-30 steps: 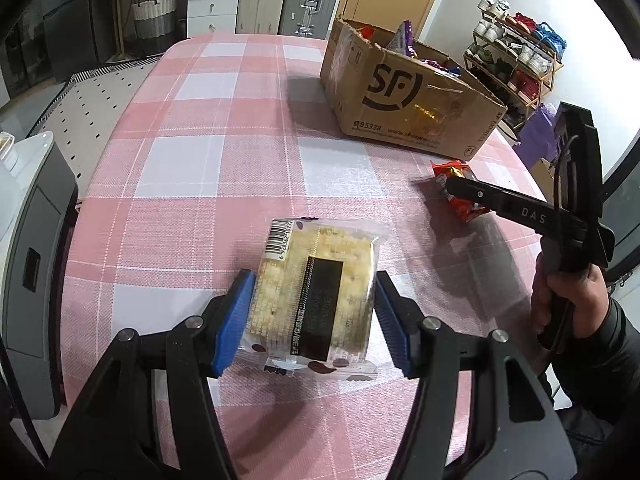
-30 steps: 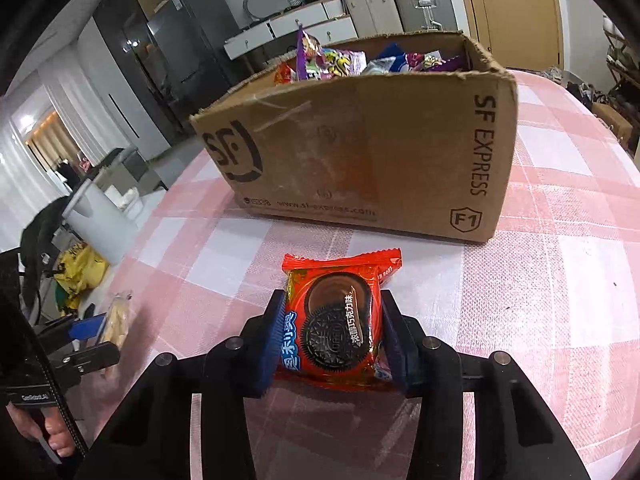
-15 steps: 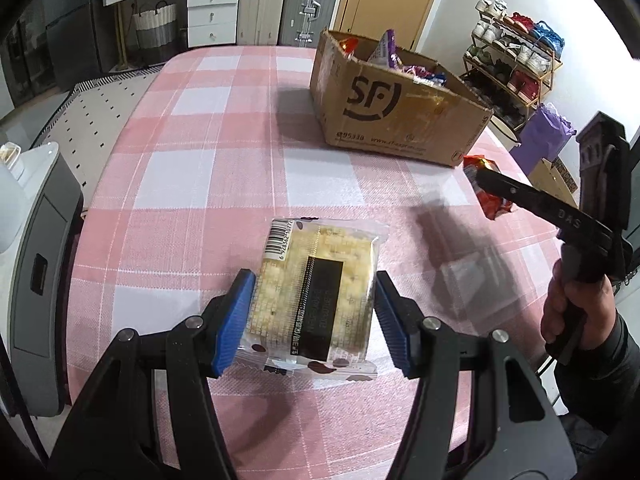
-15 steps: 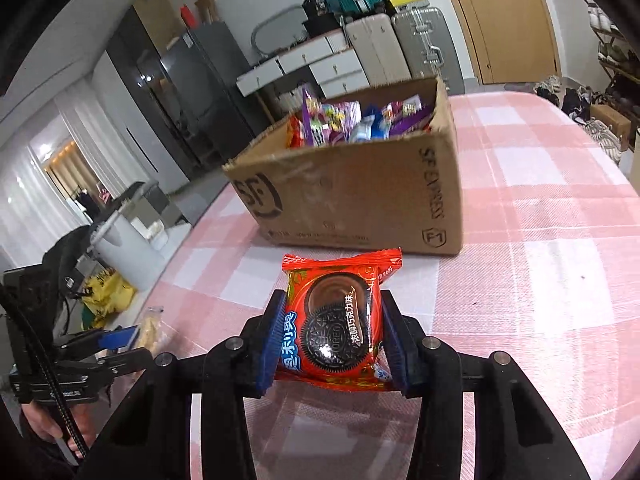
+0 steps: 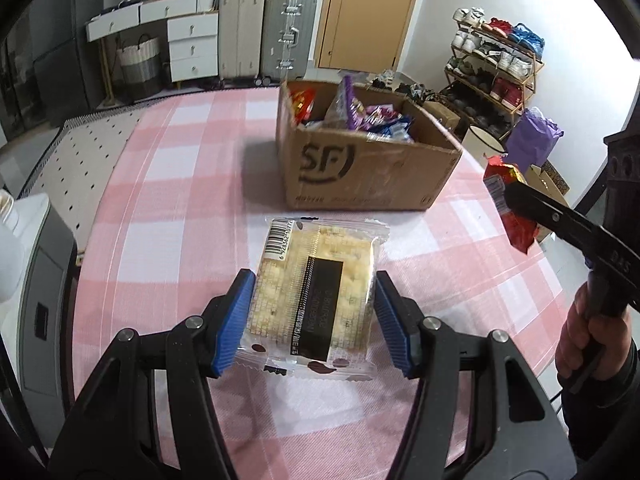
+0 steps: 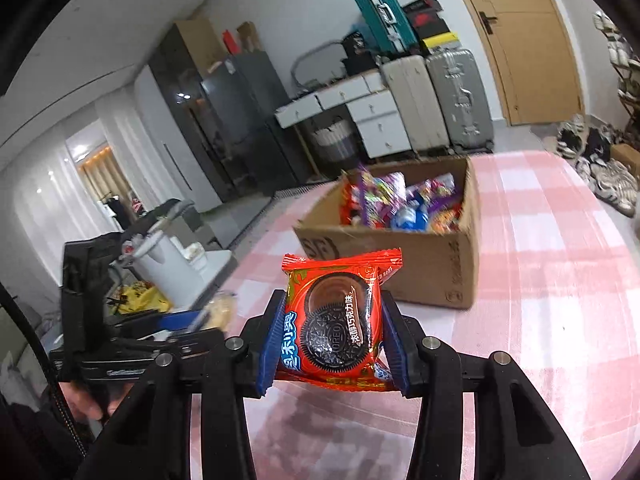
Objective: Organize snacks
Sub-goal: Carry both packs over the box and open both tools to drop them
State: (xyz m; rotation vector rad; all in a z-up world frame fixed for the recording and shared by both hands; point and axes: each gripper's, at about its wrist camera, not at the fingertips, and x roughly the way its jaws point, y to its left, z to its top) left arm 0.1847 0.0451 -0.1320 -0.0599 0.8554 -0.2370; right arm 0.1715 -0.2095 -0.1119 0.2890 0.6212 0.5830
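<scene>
My left gripper [image 5: 314, 316] is shut on a clear pack of pale crackers [image 5: 316, 296], held above the pink checked tablecloth [image 5: 168, 200]. My right gripper [image 6: 334, 320] is shut on a red Oreo packet [image 6: 336, 320], also lifted off the table. Beyond both stands an open cardboard box [image 5: 360, 160] marked SF, filled with several bright snack packets [image 6: 400, 200]. In the left wrist view the right gripper [image 5: 516, 204] comes in from the right with the red packet [image 5: 516, 224], near the box's right corner. In the right wrist view the left gripper [image 6: 208, 316] shows at lower left with the crackers [image 6: 220, 308].
A white appliance [image 5: 16, 240] stands by the table's left edge. Suitcases [image 5: 288, 36], white drawers [image 5: 192, 44] and a shoe rack [image 5: 496, 68] line the room behind. A person's hand [image 5: 588, 336] grips the right tool's handle.
Both grippers have risen with their packets and the views now look down into the open box. The box appears farther and lower in the right wrist view. Grips unchanged.
</scene>
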